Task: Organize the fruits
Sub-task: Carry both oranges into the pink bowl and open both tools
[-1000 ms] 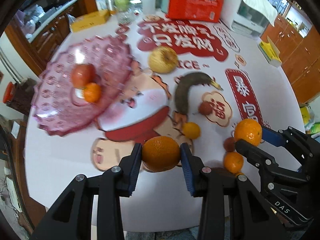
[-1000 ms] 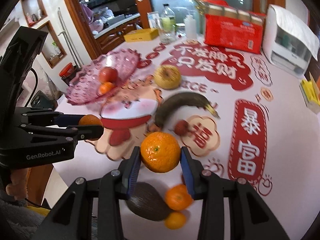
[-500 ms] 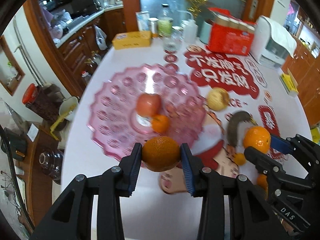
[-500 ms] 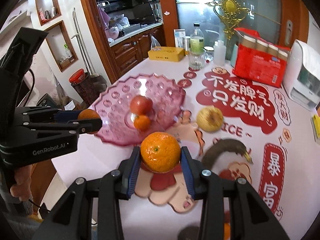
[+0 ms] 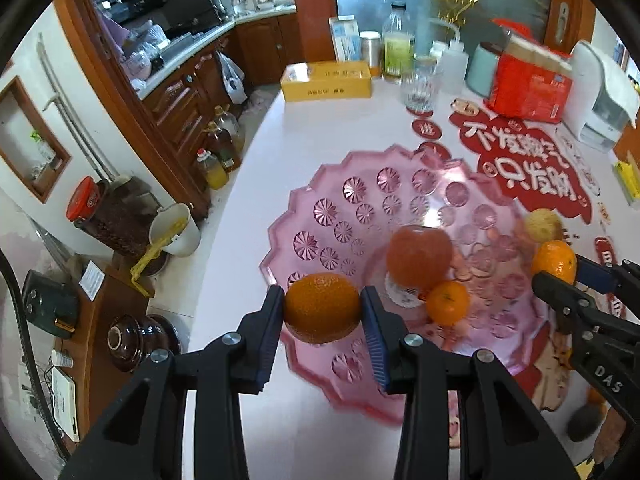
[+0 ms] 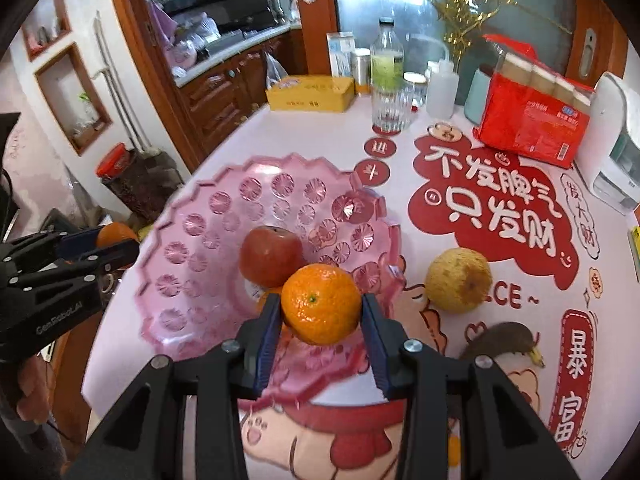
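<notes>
My left gripper (image 5: 322, 310) is shut on an orange (image 5: 322, 307), held over the near left rim of the pink glass fruit plate (image 5: 360, 208). A red apple (image 5: 418, 254) and a small tangerine (image 5: 447, 303) lie in the plate. My right gripper (image 6: 320, 308) is shut on a second orange (image 6: 320, 304), above the plate's near right side (image 6: 208, 240); the apple (image 6: 270, 255) sits just beyond it. A yellow pear (image 6: 458, 280) and a dark banana (image 6: 500, 340) lie on the table to the right. Each gripper shows at the edge of the other's view.
At the back of the table stand a yellow box (image 5: 326, 80), a bottle (image 5: 397, 44), a glass (image 5: 418, 90), a red pack (image 5: 528, 84) and a white appliance (image 5: 600, 100). The table's left edge (image 5: 236, 184) drops to a floor with jars and bottles.
Both grippers have carried their oranges leftward across the table, from over the loose fruit to above the pink plate. The grips have not changed.
</notes>
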The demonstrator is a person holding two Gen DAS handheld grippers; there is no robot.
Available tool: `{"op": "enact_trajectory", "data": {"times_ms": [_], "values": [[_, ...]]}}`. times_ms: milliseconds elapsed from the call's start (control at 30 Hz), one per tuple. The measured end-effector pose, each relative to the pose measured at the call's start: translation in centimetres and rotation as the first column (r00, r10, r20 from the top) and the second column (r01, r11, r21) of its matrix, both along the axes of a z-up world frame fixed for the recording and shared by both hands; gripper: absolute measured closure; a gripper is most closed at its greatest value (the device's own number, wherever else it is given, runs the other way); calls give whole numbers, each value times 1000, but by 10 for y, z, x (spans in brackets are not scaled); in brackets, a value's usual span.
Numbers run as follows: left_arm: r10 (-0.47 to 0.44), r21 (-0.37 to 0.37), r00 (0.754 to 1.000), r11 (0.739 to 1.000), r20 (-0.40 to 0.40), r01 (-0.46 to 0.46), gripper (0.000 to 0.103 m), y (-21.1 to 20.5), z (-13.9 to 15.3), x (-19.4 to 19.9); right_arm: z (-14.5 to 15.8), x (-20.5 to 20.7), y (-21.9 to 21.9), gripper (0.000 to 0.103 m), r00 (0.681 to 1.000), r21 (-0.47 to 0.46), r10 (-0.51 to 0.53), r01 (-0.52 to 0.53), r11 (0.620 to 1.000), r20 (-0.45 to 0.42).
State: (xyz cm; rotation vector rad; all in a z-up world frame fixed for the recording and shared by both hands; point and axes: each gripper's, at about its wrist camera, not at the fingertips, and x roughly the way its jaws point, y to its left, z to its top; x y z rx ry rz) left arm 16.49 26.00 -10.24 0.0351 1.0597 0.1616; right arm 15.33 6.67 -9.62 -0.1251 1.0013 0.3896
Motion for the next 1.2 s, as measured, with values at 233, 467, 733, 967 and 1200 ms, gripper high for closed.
{"op": "enact_trajectory", "data": {"times_ms": [233,467,733,967,1200], "values": [[-69,2,995,998,-77,69,65,-7,-49,35,-44,26,16,63,996,-74,-48,43,996,-70],[-113,-8,985,994,-132,113,64,-17,-79,49,-60,35,25,63,994,-108,-59,48,993,-93],[-127,24,986,991,-110,131,24,-23,-79,50,-71,38,32,62,991,-115,-48,34,993,-128],[-126,3,987,992,-102,127,22,-17,-73,41,-62,31,34,58,994,-111,-40,29,993,-97],[-131,26,991,991,-37,132,22,-18,-58,28,-49,19,32,57,997,-95,-34,27,995,-67]]}}
